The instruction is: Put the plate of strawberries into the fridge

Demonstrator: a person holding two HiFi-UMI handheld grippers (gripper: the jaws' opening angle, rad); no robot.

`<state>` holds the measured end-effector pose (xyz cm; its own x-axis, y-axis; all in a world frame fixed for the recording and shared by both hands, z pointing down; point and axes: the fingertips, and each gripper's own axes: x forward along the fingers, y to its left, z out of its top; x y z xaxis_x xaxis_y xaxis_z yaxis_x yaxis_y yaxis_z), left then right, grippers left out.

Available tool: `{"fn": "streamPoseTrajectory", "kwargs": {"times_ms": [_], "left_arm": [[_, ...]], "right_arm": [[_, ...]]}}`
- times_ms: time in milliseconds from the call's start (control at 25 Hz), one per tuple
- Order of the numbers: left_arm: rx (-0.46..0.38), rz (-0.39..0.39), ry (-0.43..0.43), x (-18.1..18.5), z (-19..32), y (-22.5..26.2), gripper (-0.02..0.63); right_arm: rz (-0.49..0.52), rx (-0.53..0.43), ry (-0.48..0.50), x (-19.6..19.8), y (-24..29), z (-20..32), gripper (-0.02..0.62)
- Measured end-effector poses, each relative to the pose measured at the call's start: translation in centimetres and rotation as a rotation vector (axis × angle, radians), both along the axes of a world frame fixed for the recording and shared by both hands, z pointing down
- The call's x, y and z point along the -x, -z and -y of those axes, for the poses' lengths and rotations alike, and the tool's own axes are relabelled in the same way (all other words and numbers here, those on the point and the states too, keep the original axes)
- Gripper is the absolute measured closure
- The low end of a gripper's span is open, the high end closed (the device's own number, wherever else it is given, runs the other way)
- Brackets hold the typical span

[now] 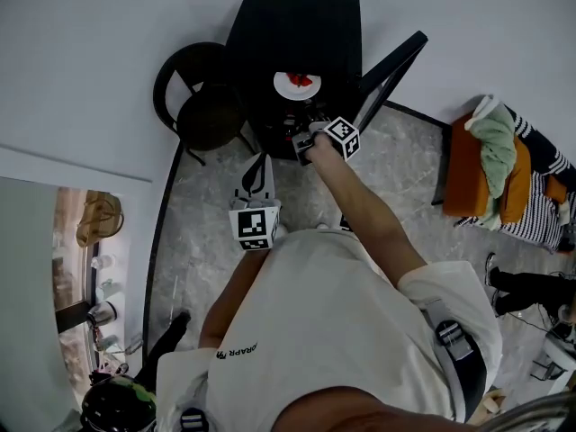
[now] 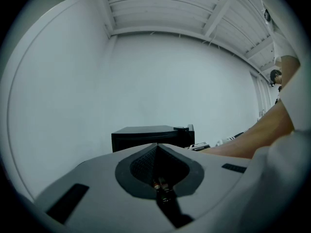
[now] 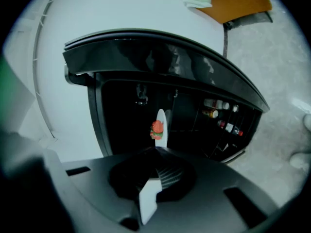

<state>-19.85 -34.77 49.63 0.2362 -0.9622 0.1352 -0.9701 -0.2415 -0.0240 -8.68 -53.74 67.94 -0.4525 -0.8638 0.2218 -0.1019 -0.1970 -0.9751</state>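
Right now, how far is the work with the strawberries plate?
Done: the fridge door stands open. In hand: the right gripper holds the plate of strawberries by its rim, jaws shut on it, before the open fridge. Remaining: set the plate inside, release it, close the door. The left gripper is shut and empty.

The black mini fridge [image 1: 292, 30] stands open ahead of me. Its dark cavity is clear either side of the white plate of strawberries [image 3: 161, 123], which my right gripper [image 3: 156, 152] clamps before the opening. The swung-out fridge door [image 1: 391, 70], its shelves lined with small bottles [image 3: 221, 115], walls off my right. A black round chair [image 1: 202, 106] stands just beside the fridge's left flank. The grey marble floor [image 1: 207, 232] is open, and the clothes-heaped orange chair [image 1: 468, 165] stands well apart.
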Motion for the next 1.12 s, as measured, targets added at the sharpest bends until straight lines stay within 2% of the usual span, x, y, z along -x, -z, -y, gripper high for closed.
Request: {"fn": "streamPoseTrajectory", "kwargs": {"times_ms": [320, 640, 840, 1120], "left_arm": [[-0.001, -0.001, -0.026, -1.1, -0.1, 0.2, 0.604], [-0.004, -0.015, -0.034, -1.1, 0.0, 0.1, 0.604], [-0.004, -0.021, -0.048, -1.5, -0.2, 0.0, 0.604], [-0.009, -0.01, -0.063, -1.9, -0.2, 0.3, 0.604]], "right_arm": [[-0.051, -0.145, 0.029, -0.4, 5.0, -1.1, 0.583], [-0.132, -0.26, 0.076, -0.5, 6.8, -3.2, 0.583], [-0.247, -0.366, 0.108, -0.6, 9.3, -4.4, 0.583], [-0.368, -0.452, 0.132, -1.0, 11.5, -6.5, 0.583]]}}
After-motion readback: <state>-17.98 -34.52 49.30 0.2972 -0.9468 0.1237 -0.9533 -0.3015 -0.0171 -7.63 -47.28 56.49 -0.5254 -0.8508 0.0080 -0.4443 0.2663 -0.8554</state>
